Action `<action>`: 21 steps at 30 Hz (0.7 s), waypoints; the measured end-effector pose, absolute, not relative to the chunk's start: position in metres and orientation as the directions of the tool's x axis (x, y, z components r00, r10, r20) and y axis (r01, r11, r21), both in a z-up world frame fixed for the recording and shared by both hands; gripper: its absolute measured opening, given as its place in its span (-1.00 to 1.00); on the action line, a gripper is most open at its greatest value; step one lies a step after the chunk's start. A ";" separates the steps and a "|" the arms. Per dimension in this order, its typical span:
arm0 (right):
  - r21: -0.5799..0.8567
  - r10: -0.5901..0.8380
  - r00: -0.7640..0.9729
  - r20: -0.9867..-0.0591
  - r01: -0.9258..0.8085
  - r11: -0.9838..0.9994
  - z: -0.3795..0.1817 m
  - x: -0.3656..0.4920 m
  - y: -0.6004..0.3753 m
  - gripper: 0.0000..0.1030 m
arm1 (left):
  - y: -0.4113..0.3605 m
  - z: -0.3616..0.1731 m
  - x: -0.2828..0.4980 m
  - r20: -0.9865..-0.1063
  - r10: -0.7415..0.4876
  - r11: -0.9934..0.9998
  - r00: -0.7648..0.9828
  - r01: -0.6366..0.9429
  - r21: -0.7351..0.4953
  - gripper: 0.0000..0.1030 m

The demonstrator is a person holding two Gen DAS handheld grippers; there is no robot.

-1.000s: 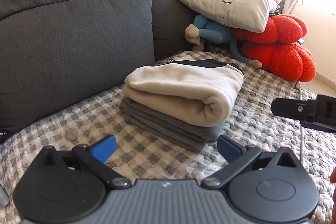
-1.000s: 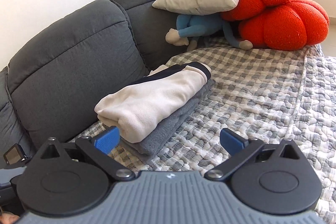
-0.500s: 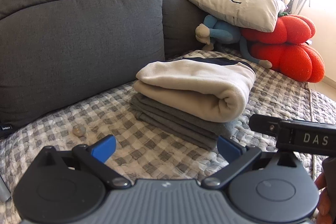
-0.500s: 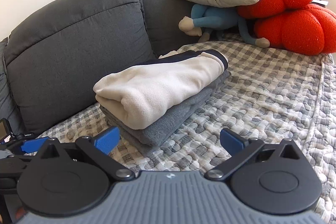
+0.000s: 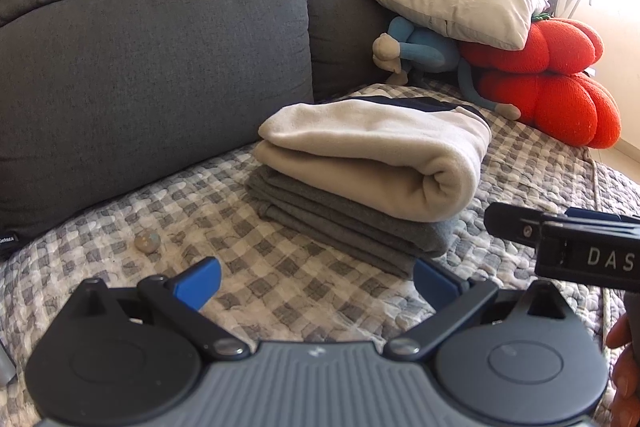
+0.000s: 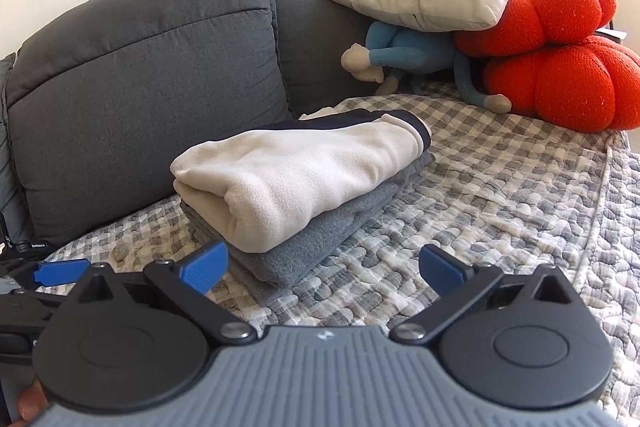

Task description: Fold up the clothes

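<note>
Centrally, on the checked quilt [image 5: 304, 291] spread over the sofa [image 5: 152, 67] seat, a stack of two folded clothes is seen: a cream fleece [image 5: 372, 159] lies on top of a grey garment [image 5: 348, 223], and a dark band is visible along the fleece's far edge. The stack is set close to the sofa back, though contact cannot be told. The left claw [image 5: 316, 283] is held wide, nothing between its blue pads [image 5: 200, 281], and it is poised just short of the stack's near edge. The right claw [image 6: 324, 269] is likewise spread wide and empty, its left pad appearing just beside the grey garment's corner in the right wrist view. In the left wrist view the right tool is seen from the side at the right edge, lettered "DAS". A small round pebble-like object [image 5: 147, 241] lies on the quilt to the left of the stack. At the far end of the sofa a white pillow [image 5: 452, 5] is rested on two red pumpkin cushions [image 5: 548, 87], with a blue plush toy [image 5: 416, 51] tucked beneath the pillow.
</note>
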State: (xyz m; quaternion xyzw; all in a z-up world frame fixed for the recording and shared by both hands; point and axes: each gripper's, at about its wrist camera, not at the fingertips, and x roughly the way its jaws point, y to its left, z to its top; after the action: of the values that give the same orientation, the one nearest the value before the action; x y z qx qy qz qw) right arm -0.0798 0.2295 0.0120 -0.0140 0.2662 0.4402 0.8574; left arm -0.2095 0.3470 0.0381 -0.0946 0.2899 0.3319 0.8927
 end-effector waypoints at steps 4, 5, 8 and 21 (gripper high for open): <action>0.201 0.740 0.481 -0.469 -0.758 0.620 0.012 -0.079 0.229 1.00 | 0.346 0.039 -0.209 -0.576 0.538 0.767 0.616 -0.641 0.031 0.99; 0.203 0.740 0.482 -0.469 -0.757 0.621 0.012 -0.079 0.229 1.00 | 0.346 0.039 -0.209 -0.575 0.537 0.768 0.617 -0.640 0.031 0.99; 0.205 0.740 0.482 -0.470 -0.755 0.623 0.013 -0.079 0.229 1.00 | 0.346 0.039 -0.209 -0.576 0.535 0.769 0.618 -0.639 0.029 0.99; 0.206 0.733 0.482 -0.480 -0.750 0.628 0.011 -0.077 0.229 1.00 | 0.347 0.040 -0.210 -0.578 0.527 0.773 0.624 -0.634 0.020 0.99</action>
State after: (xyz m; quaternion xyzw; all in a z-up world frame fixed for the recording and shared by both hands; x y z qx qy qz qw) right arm -0.0773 0.2294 0.0114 -0.0161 0.2707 0.4309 0.8607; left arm -0.2096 0.3473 0.0395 -0.0929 0.2887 0.3238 0.8962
